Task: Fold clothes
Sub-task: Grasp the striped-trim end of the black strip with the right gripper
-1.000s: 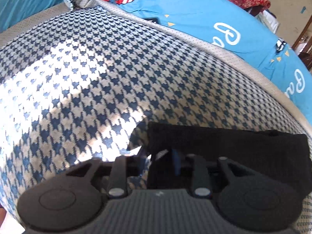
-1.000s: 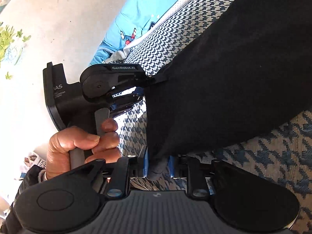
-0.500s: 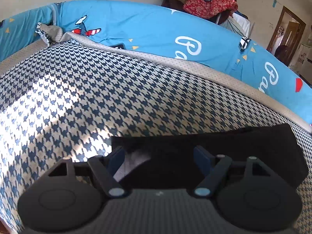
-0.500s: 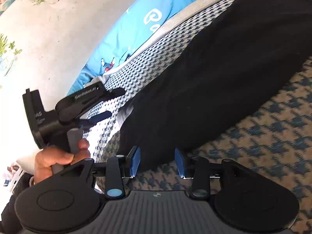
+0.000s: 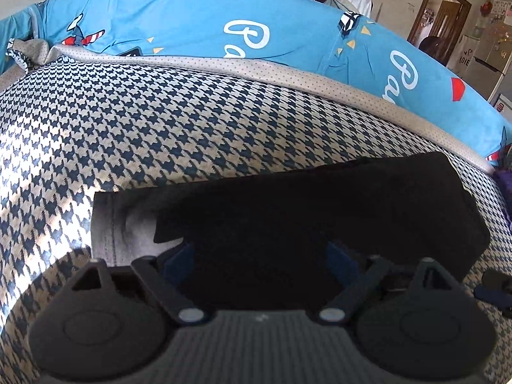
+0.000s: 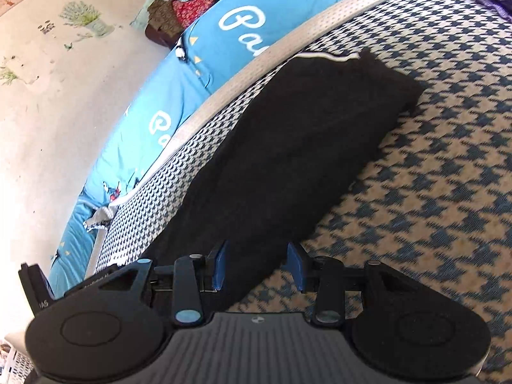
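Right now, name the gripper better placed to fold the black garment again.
Probably left: the left gripper hangs open at the black garment's end. The right gripper is open at its side edge.

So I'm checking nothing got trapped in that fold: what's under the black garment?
The black garment lies flat on the houndstooth cover, which shows all around it. A grey inner layer peeks out at one end. Anything else beneath is covered.
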